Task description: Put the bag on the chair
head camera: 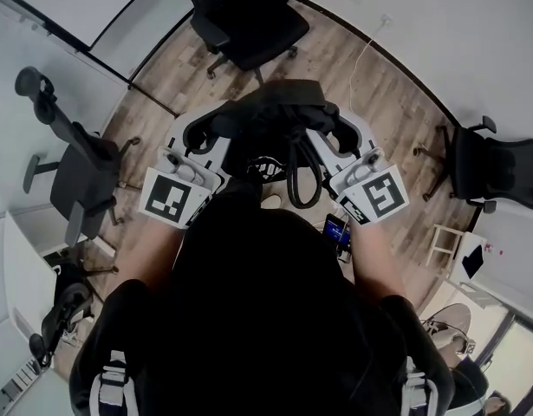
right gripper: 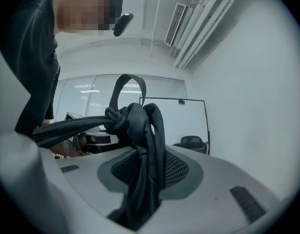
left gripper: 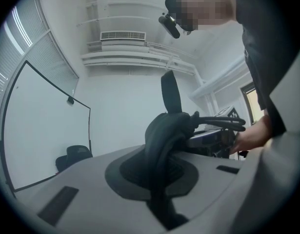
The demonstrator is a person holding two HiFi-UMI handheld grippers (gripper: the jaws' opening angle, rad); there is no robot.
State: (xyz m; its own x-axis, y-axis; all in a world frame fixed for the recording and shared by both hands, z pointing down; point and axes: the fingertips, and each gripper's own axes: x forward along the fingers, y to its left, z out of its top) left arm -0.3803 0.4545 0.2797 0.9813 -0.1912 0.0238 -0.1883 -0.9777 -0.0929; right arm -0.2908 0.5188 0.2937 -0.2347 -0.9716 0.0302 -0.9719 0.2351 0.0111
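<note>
A black bag (head camera: 270, 124) hangs in front of me between both grippers, above the wooden floor. My left gripper (head camera: 207, 135) is shut on a bunched fold of the bag's fabric (left gripper: 167, 130), which runs down between its jaws (left gripper: 162, 179). My right gripper (head camera: 346, 137) is shut on another fold of the bag (right gripper: 140, 126), pinched between its jaws (right gripper: 142, 179). The bag's corded handles (right gripper: 71, 128) stretch across between the two grippers, and a strap loop (head camera: 302, 180) dangles below. A black office chair (head camera: 249, 20) stands just beyond the bag.
Another office chair (head camera: 75, 172) stands at the left by the glass wall, and a third (head camera: 500, 167) at the right. A small white table (head camera: 461, 258) sits at the lower right. A small device with a lit screen (head camera: 337, 230) shows below the bag.
</note>
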